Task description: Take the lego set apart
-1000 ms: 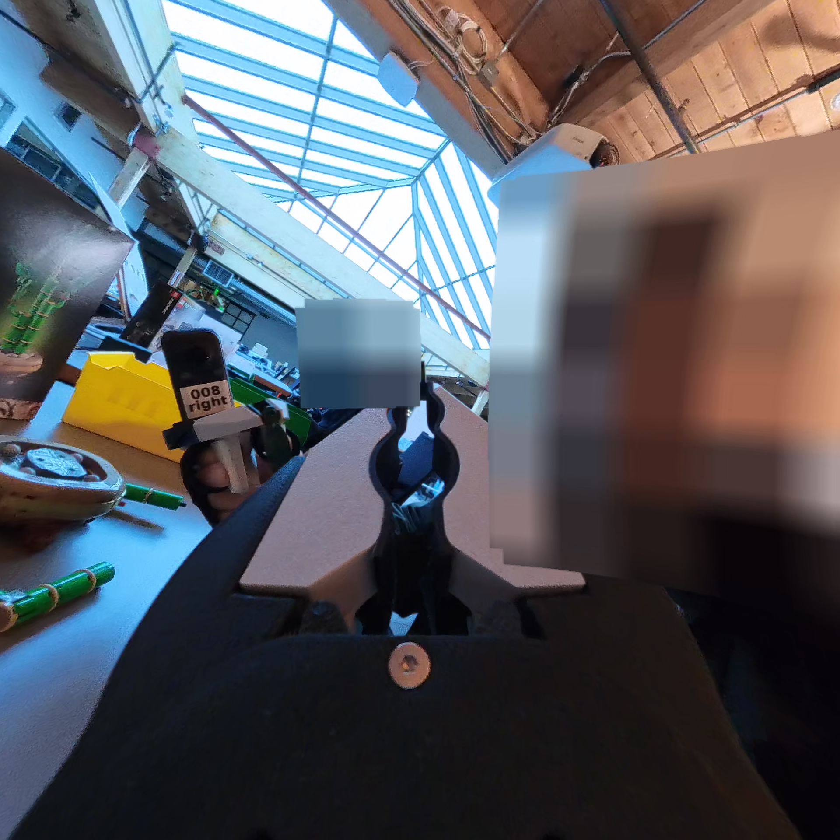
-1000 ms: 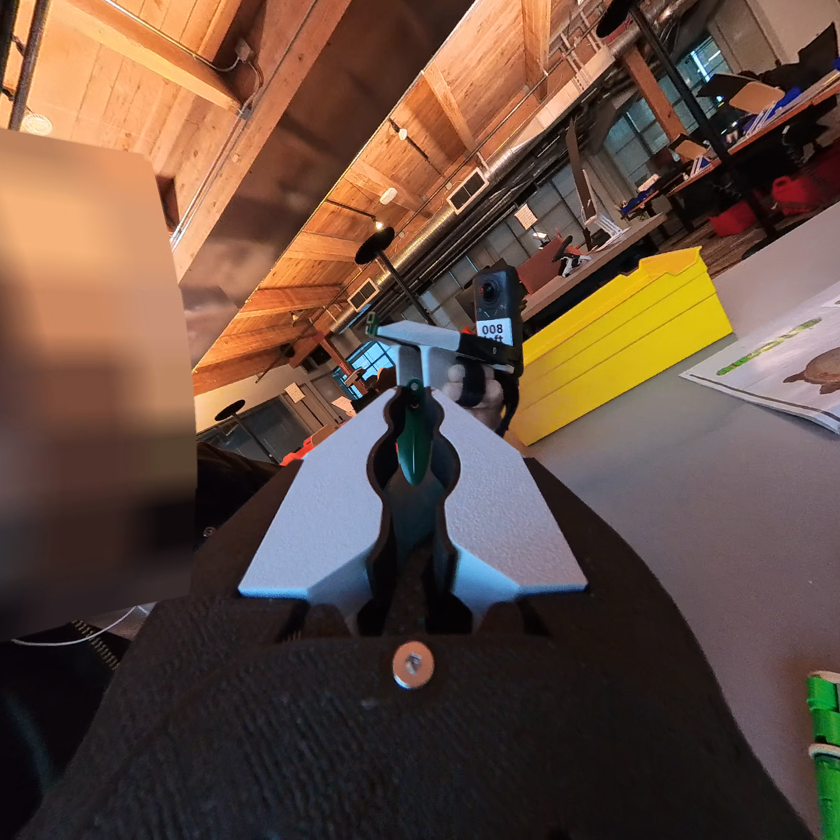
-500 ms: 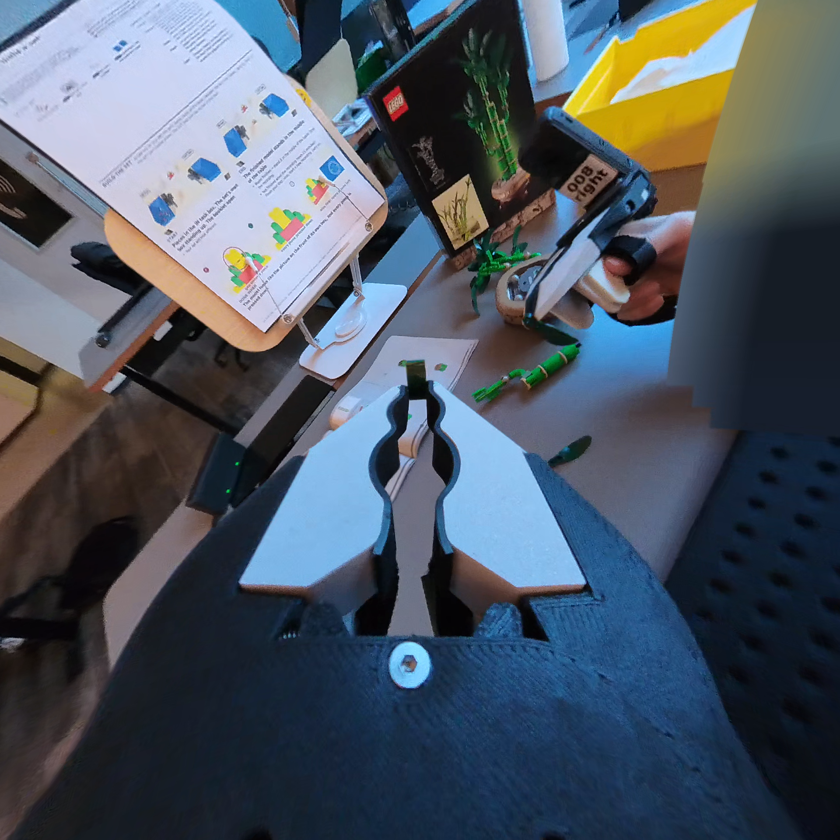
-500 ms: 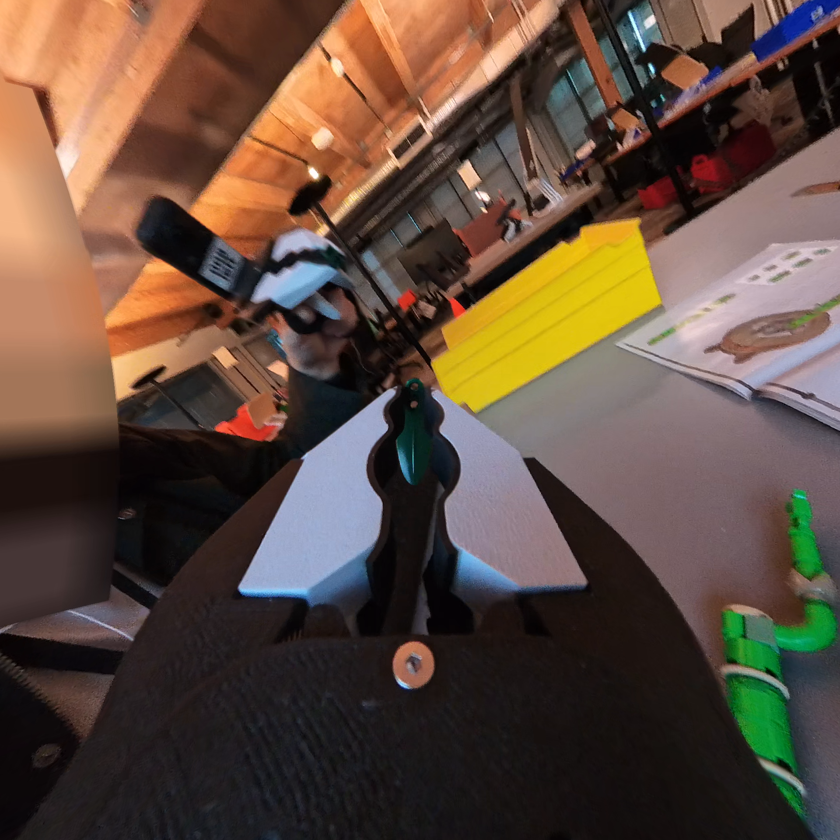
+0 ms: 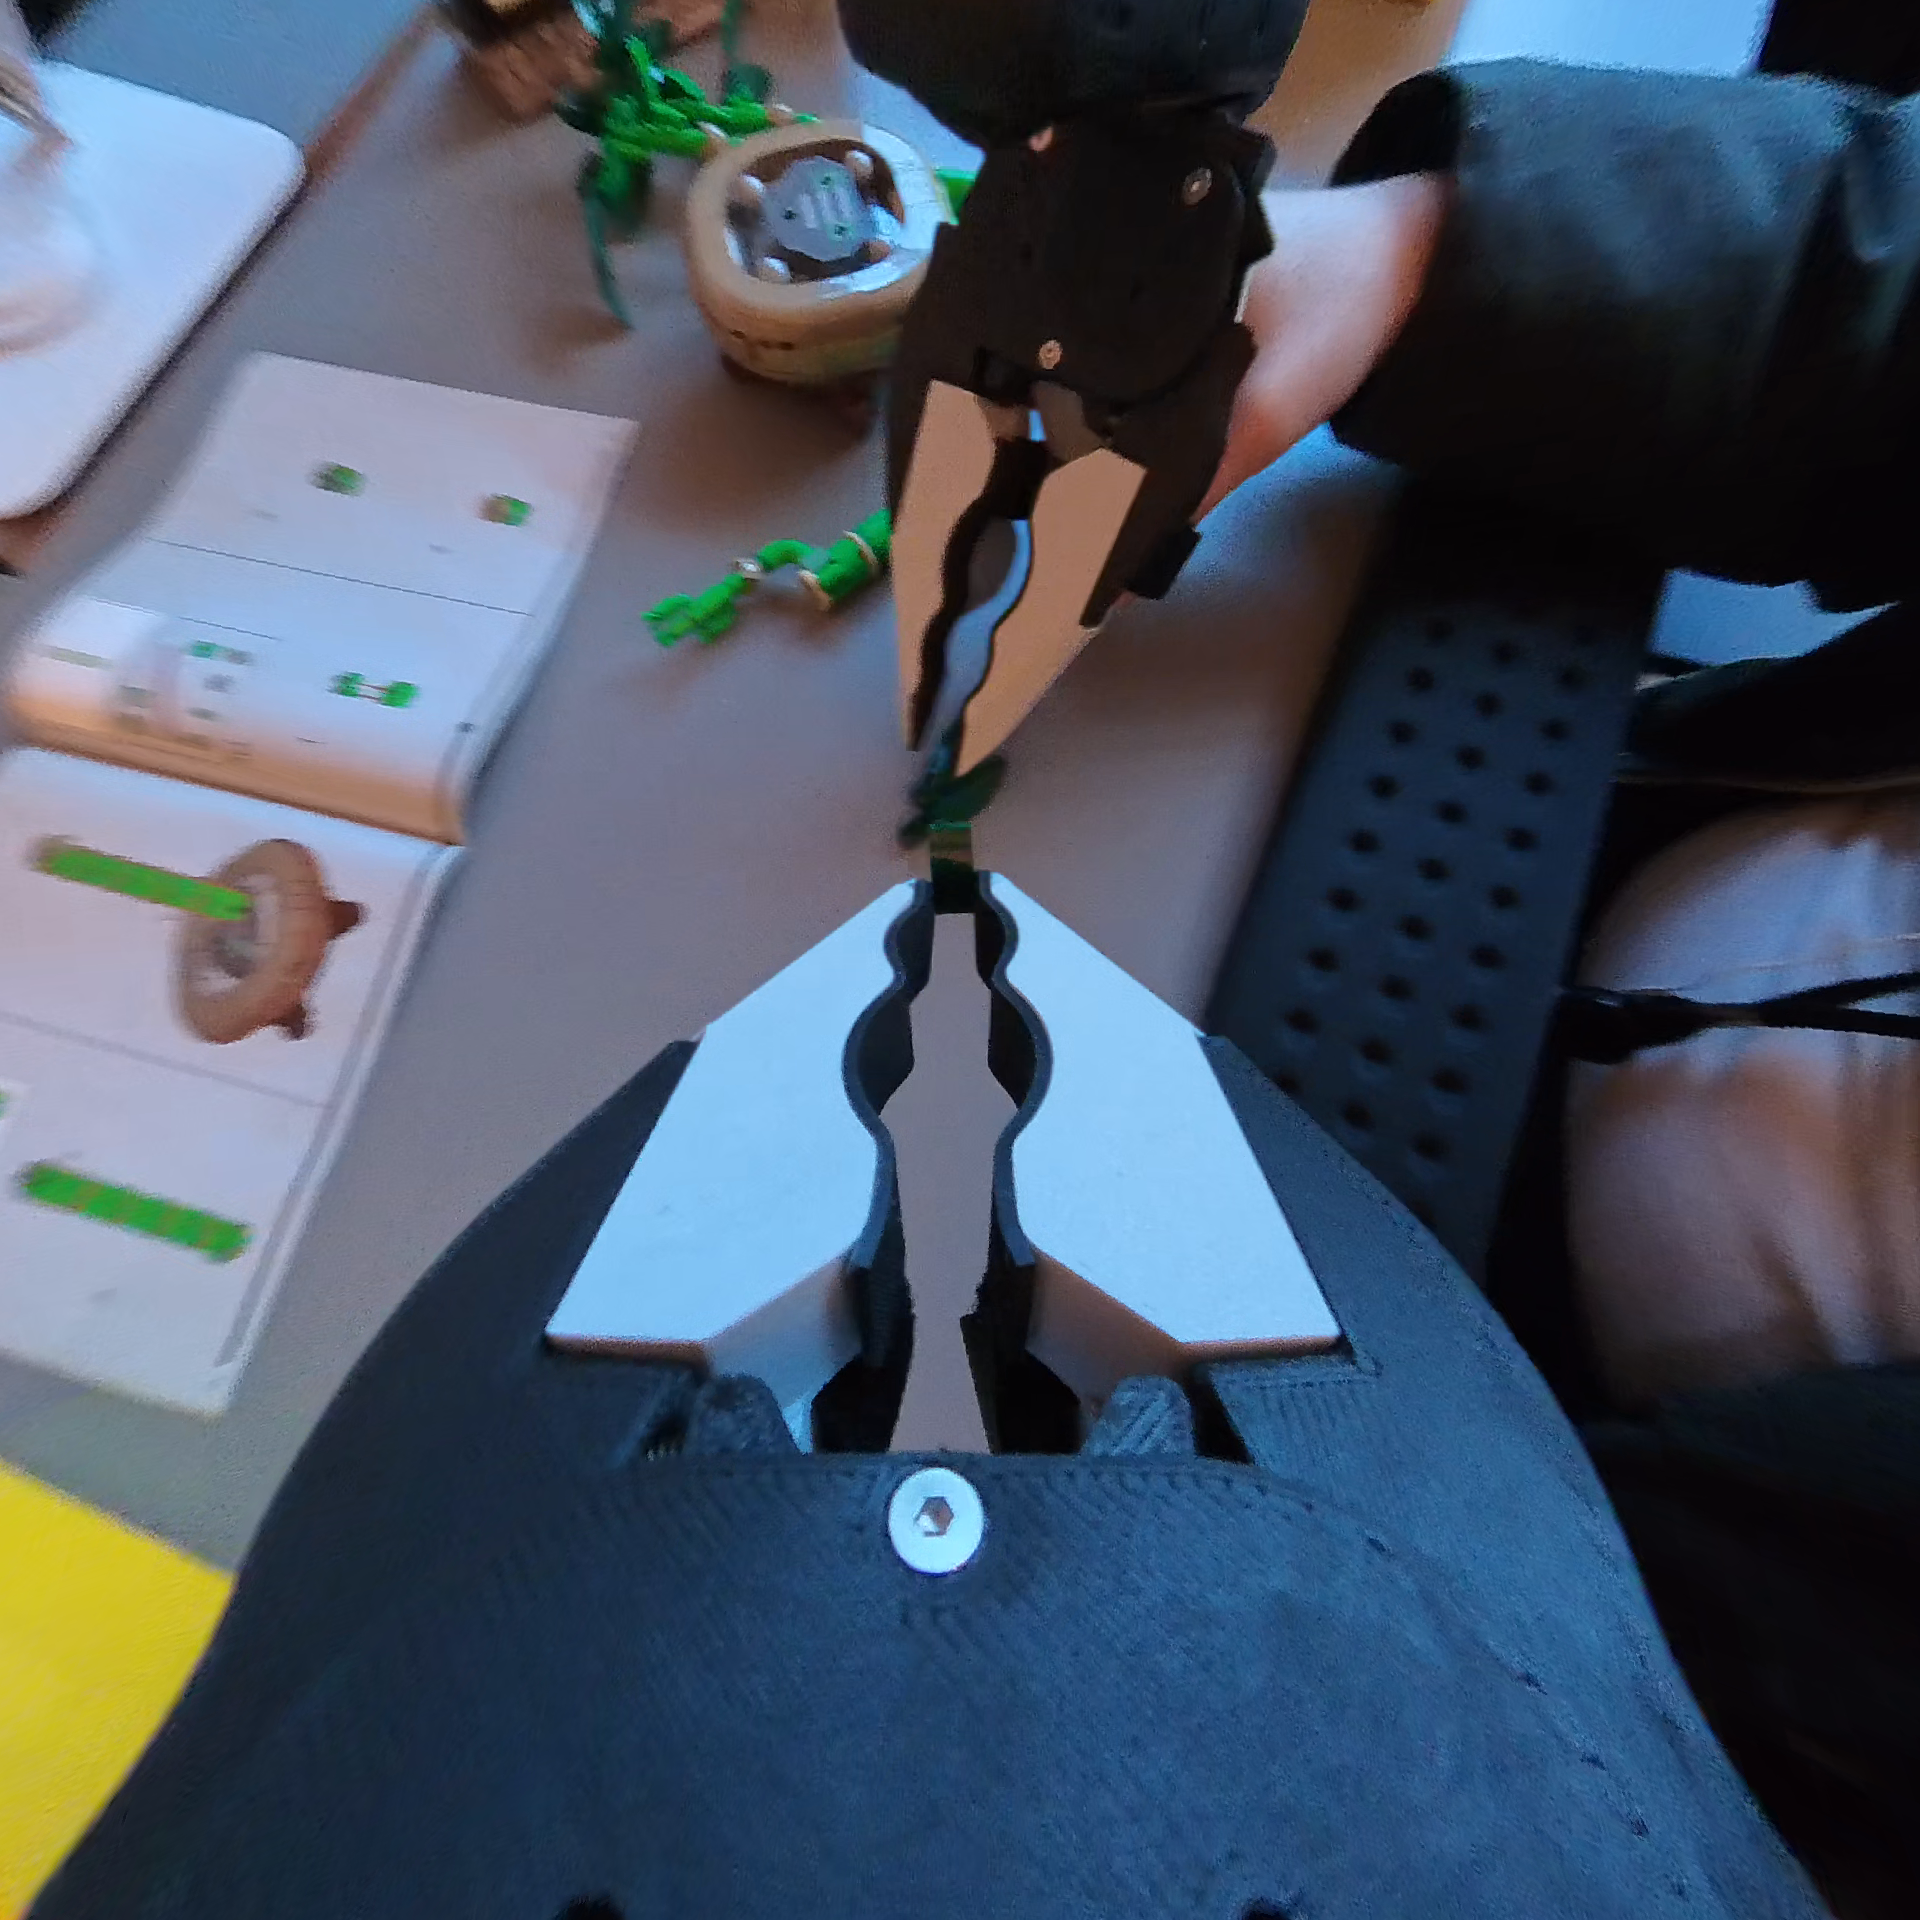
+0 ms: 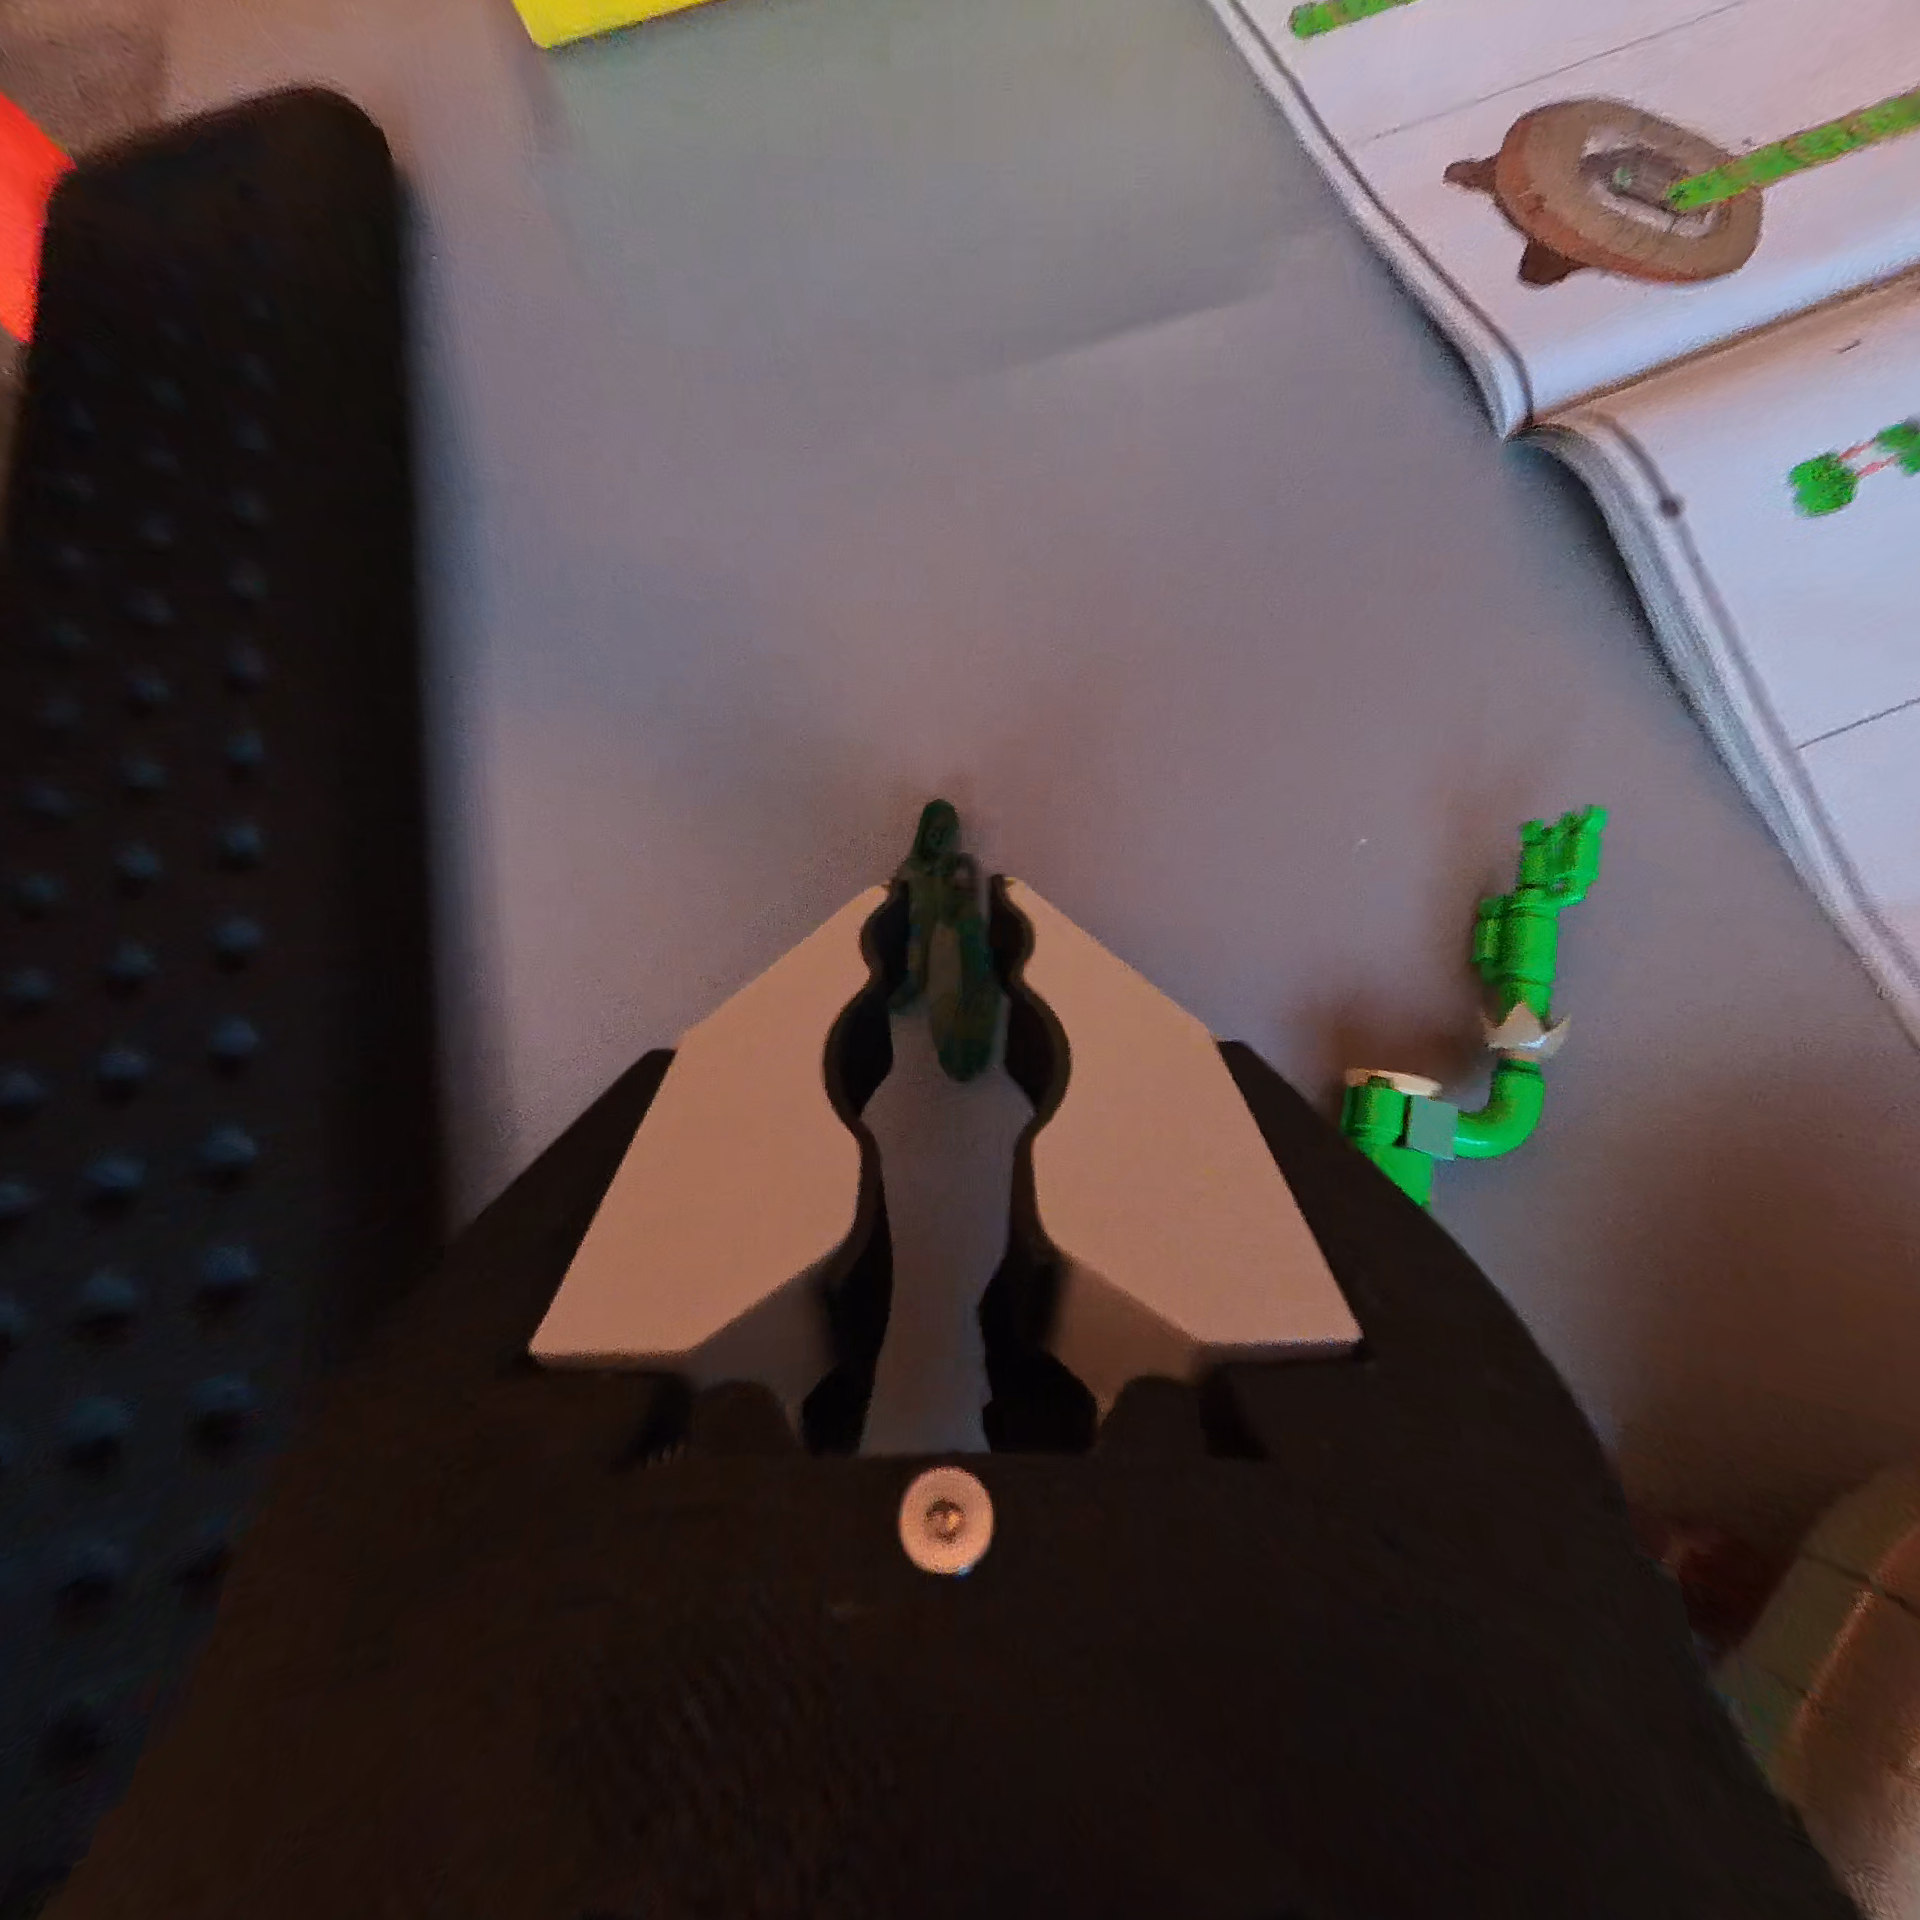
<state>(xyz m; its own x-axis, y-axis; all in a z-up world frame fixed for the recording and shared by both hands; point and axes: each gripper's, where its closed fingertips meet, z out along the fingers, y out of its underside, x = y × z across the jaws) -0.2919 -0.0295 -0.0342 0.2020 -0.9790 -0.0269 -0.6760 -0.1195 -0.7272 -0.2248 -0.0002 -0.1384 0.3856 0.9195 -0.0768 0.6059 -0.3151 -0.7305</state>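
Two grippers, left [image 5: 954, 883] and right [image 5: 940, 743], apparently pinch one dark-green leaf piece [image 5: 948, 805] tip-to-tip near the desk's [image 5: 675, 810] front edge.

Hidden, cropped and blurred items

We count the green leafy plant build [image 5: 665, 114], smeared and cut by the top edge; the yellow bin [image 5: 73, 1662], only a corner in frame; the open instruction booklet [image 6: 1621, 343], printing blurred, running off the right edge; a tan brick object [image 6: 1860, 1683], unidentifiable at the lower right corner.

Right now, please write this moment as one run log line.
left gripper: shut on dark piece | right gripper: shut on green leaf piece | above table
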